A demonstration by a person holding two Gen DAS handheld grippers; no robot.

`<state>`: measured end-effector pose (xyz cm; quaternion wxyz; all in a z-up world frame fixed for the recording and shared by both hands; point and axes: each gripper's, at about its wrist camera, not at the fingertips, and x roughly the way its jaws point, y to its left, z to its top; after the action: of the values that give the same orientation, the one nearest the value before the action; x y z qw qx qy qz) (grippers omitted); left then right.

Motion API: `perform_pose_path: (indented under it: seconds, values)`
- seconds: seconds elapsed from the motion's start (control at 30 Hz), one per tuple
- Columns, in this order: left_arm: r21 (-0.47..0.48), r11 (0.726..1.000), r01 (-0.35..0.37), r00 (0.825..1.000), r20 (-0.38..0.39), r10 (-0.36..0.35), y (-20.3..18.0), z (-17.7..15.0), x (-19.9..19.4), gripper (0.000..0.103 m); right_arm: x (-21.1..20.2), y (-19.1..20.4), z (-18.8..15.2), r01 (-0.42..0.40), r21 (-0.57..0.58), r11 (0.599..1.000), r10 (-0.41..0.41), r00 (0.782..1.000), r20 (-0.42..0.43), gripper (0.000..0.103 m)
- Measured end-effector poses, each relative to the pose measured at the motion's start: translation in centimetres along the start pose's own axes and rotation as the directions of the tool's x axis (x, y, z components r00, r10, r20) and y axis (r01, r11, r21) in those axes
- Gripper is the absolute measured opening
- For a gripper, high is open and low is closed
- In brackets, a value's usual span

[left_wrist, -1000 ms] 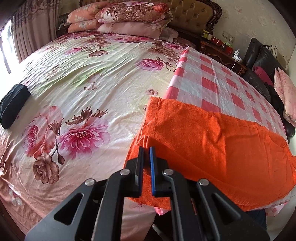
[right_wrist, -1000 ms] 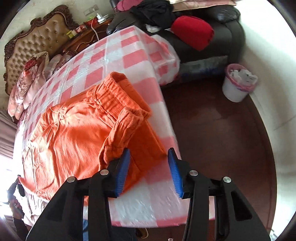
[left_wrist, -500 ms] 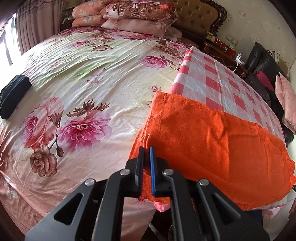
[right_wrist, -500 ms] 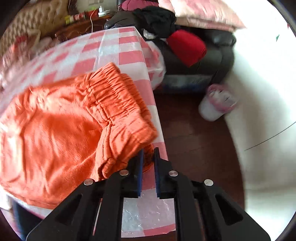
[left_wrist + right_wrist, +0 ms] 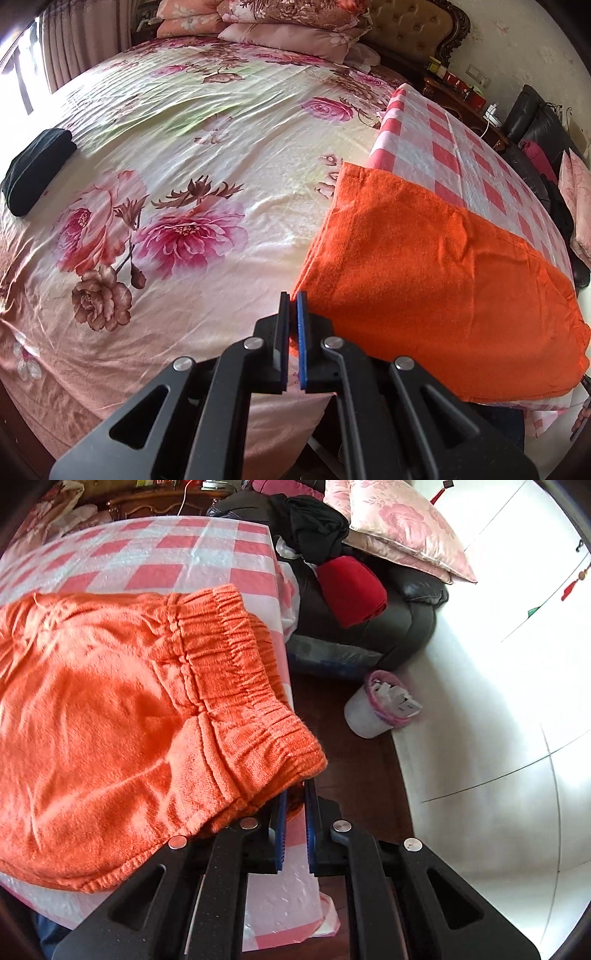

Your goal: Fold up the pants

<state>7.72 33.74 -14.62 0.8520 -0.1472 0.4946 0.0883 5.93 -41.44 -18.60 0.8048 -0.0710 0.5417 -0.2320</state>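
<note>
A: Bedroom, then: a bed under a floral sheet (image 5: 192,155), and on the side of it toward the dark sofa (image 5: 369,635) a red-and-white checked cloth (image 5: 454,147). Where are the pants?

B: The orange pants (image 5: 424,266) lie flat on the checked cloth, at its near edge. The leg end reaches the border where the checks meet the floral sheet; the gathered elastic waistband (image 5: 236,664) sits at the cloth's sofa-side edge, its corner hanging slightly past it.

A: And the grippers?

B: The left gripper (image 5: 291,321) is pinched tight on the near corner of the leg end. The right gripper (image 5: 294,805) is clamped on the near waistband corner, with orange fabric showing between its blue pads.

A: How will they handle?

B: My guess: soft, plush, fairly light, limp. They'll sag between two held corners, and the fuzzy knit should drag on the cloth. The corners are sensible holds; the thick waistband gives the firmer bite.

A: Appearance?

B: Vivid orange, fleecy, lightly wrinkled, with a stitched hem along the near edge.
</note>
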Motion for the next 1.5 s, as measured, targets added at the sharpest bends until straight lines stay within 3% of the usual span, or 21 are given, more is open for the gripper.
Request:
perform_pose_path:
  seconds: [0.33, 0.43, 0.5, 0.53, 0.57, 0.6, 0.67, 0.7, 0.77, 0.8, 0.83, 0.87, 0.9, 1.0, 1.13, 1.23, 1.27, 1.3, 1.33, 1.4, 1.5]
  values:
    - [-0.004, 1.000, -0.021, 0.999, -0.035, 0.021, 0.0, -1.7, 1.6, 0.003, 0.2, 0.6, 0.2, 0.057, -0.014, 0.998, -0.057, 0.998, -0.006, 0.007]
    - [0.004, 1.000, -0.008, 0.998, -0.063, 0.008, 0.0, -1.8, 2.3, 0.004, 0.2, 1.9, 0.2, 0.117, -0.077, 0.990, -0.118, 0.993, 0.000, 0.007]
    - [0.005, 0.999, -0.041, 0.998, -0.036, 0.041, 0.1, -1.1, 1.4, 0.005, 0.1, 2.1, 0.2, 0.150, -0.084, 0.985, -0.151, 0.989, -0.005, 0.007]
    - [0.003, 1.000, -0.029, 0.999, -0.013, 0.029, 0.2, -0.5, 0.9, 0.011, -0.1, 2.0, 0.2, 0.174, -0.091, 0.980, -0.175, 0.985, -0.004, 0.007]
    - [-0.003, 1.000, -0.016, 1.000, 0.006, 0.016, 0.3, 0.3, 0.5, 0.042, -0.4, 1.8, 0.0, 0.199, -0.113, 0.973, -0.201, 0.979, -0.012, 0.009]
    - [-0.010, 1.000, -0.005, 0.999, 0.038, 0.005, 0.3, 1.4, 0.1, 0.062, -0.6, 1.6, -0.2, 0.208, -0.126, 0.970, -0.214, 0.976, -0.029, 0.013]
    - [-0.002, 0.997, 0.073, 0.997, 0.041, -0.073, -0.4, 3.6, 0.7, 0.062, -1.5, 0.2, -0.9, 0.188, -0.119, 0.975, -0.195, 0.979, -0.056, 0.054]
    - [0.004, 0.994, 0.108, 0.994, 0.031, -0.108, -0.8, 4.8, 1.8, 0.063, -2.3, -0.9, -1.2, 0.196, -0.110, 0.974, -0.204, 0.977, -0.062, 0.061]
    - [0.019, 0.995, 0.097, 0.995, 0.003, -0.097, -1.6, 6.4, 3.7, 0.063, -3.7, -3.0, -1.4, 0.205, -0.074, 0.976, -0.210, 0.976, -0.059, 0.062]
    - [0.026, 0.991, 0.128, 0.992, -0.021, -0.128, -2.0, 7.2, 5.0, 0.063, -4.7, -4.6, -0.9, 0.146, -0.003, 0.989, -0.146, 0.988, -0.043, 0.064]
    - [0.024, 0.988, 0.155, 0.987, -0.038, -0.154, -2.2, 7.5, 5.7, 0.062, -5.6, -5.7, 0.0, 0.069, 0.053, 0.996, -0.069, 0.998, 0.000, 0.074]
    - [0.024, 0.983, 0.181, 0.982, -0.057, -0.179, -2.4, 7.9, 6.4, 0.062, -6.3, -6.2, 1.3, -0.028, 0.074, 0.997, 0.024, 0.998, 0.061, 0.086]
    - [0.038, 0.977, 0.211, 0.975, -0.082, -0.208, -2.9, 8.4, 7.2, 0.052, -6.5, -6.3, 2.4, -0.099, 0.067, 0.993, 0.092, 0.991, 0.099, 0.087]
    - [0.091, 0.969, 0.228, 0.971, -0.101, -0.219, -4.1, 8.8, 7.7, 0.025, -4.6, -5.2, 7.0, -0.294, 0.020, 0.956, 0.289, 0.948, 0.130, 0.087]
    - [0.179, 0.970, 0.164, 0.984, -0.104, -0.147, -5.8, 9.1, 7.7, 0.021, 2.2, -3.0, 12.4, -0.515, -0.029, 0.857, 0.515, 0.857, -0.024, 0.087]
    - [0.196, 0.971, 0.136, 0.987, -0.113, -0.116, -6.1, 9.4, 7.6, 0.017, 5.0, -0.8, 14.0, -0.589, -0.054, 0.806, 0.580, 0.805, -0.124, 0.087]
    - [0.203, 0.971, 0.125, 0.988, -0.114, -0.103, -6.2, 9.4, 7.6, 0.017, 5.7, -0.4, 14.1, -0.627, -0.047, 0.778, 0.614, 0.774, -0.157, 0.079]
    - [0.211, 0.971, 0.109, 0.990, -0.113, -0.087, -6.5, 9.6, 7.7, 0.016, 6.0, 0.3, 13.9, -0.640, -0.063, 0.766, 0.622, 0.761, -0.183, 0.063]
    - [0.220, 0.971, 0.093, 0.992, -0.110, -0.070, -6.7, 9.7, 7.6, 0.015, 5.3, 0.9, 13.7, -0.606, -0.123, 0.786, 0.585, 0.793, -0.171, 0.047]
    - [0.243, 0.968, 0.061, 0.995, -0.097, -0.038, -7.6, 10.1, 7.6, 0.012, 4.6, 1.6, 13.3, -0.586, -0.181, 0.790, 0.565, 0.810, -0.156, 0.034]
    - [0.274, 0.962, 0.024, 0.996, -0.088, 0.000, -9.2, 11.4, 8.1, 0.011, 3.6, 1.6, 12.8, -0.492, -0.196, 0.848, 0.489, 0.870, -0.068, 0.031]
